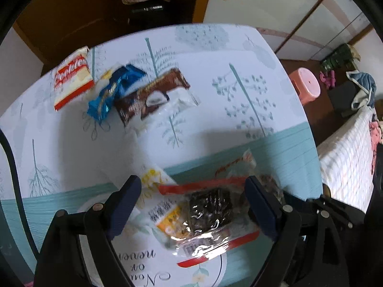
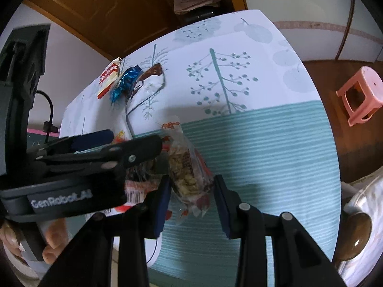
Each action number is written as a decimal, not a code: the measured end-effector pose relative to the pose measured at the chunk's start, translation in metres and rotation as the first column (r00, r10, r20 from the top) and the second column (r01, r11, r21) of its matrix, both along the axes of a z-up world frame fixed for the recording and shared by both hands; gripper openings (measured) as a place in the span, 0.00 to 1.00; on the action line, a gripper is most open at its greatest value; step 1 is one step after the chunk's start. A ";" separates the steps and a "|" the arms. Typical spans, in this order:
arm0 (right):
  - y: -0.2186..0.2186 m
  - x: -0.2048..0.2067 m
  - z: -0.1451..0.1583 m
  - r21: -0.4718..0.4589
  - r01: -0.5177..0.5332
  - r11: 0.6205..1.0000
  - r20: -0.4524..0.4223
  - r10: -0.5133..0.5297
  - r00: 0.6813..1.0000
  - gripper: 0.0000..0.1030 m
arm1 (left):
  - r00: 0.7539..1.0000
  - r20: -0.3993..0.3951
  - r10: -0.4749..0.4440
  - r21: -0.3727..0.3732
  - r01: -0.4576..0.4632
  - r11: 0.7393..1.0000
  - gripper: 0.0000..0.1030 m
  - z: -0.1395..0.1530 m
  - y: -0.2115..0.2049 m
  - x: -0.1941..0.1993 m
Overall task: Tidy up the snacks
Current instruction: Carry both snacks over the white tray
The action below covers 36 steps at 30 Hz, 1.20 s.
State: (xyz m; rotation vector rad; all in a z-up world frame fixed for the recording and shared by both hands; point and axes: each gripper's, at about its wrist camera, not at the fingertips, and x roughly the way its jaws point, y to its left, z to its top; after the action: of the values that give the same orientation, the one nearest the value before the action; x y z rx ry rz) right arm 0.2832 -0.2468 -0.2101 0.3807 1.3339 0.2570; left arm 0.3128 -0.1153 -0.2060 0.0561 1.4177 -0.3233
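Observation:
A clear red-edged packet with a dark brownie [image 1: 208, 212] lies on a yellow-and-white packet [image 1: 165, 215] on the table's teal band. My left gripper [image 1: 194, 198] stands open, one finger on each side of the brownie packet. In the right wrist view the left gripper [image 2: 134, 141] reaches in from the left. My right gripper [image 2: 192, 193] is shut on a clear packet of nut bar [image 2: 186, 177], whose wrapper fills the gap between the pads. At the far left lie a red-and-white cookie packet [image 1: 71, 81], a blue wrapper [image 1: 115, 93] and a brown chocolate wrapper [image 1: 148, 95].
The tablecloth [image 2: 263, 143] has tree prints and a teal band. A pink stool [image 2: 359, 91] stands on the floor to the right, by a bed with a checked cover [image 1: 347, 157]. A person's hand [image 2: 52, 239] holds the left gripper. A black cable [image 2: 50, 110] runs at the left.

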 end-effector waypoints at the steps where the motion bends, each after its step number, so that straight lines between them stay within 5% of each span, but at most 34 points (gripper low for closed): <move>1: -0.002 -0.001 0.000 0.004 0.009 1.000 -0.002 -0.009 1.000 0.35 | 1.000 -0.015 -0.002 -0.003 0.002 1.000 0.85 -0.002 0.001 -0.003; 10: -0.005 -0.003 0.002 -0.008 -0.008 1.000 -0.028 0.007 1.000 0.35 | 0.999 -0.039 0.021 -0.046 -0.023 0.999 0.82 -0.005 0.011 -0.013; 15: 0.001 -0.001 0.001 -0.042 -0.077 0.996 -0.060 0.074 0.995 0.36 | 1.000 -0.009 -0.029 -0.024 0.028 0.999 0.45 -0.002 0.000 -0.023; 25: 0.003 -0.012 0.004 -0.121 -0.152 0.981 -0.045 0.147 0.988 0.36 | 0.996 0.034 -0.084 0.044 0.083 0.996 0.43 0.004 -0.013 -0.038; 29: -0.002 -0.021 0.018 -0.118 -0.125 0.985 -0.004 0.125 0.992 0.35 | 0.994 0.097 -0.059 0.027 0.057 0.998 0.43 0.031 0.000 -0.046; 36: -0.010 -0.053 0.082 -0.111 -0.061 0.992 0.132 0.076 0.988 0.35 | 0.960 0.274 -0.053 -0.018 0.060 0.998 0.43 0.130 0.036 -0.085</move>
State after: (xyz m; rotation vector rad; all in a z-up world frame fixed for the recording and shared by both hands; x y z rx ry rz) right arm 0.2307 -0.2567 -0.1282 0.2234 1.2225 0.2632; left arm 0.2277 -0.0790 -0.0756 0.1160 1.1389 -0.3667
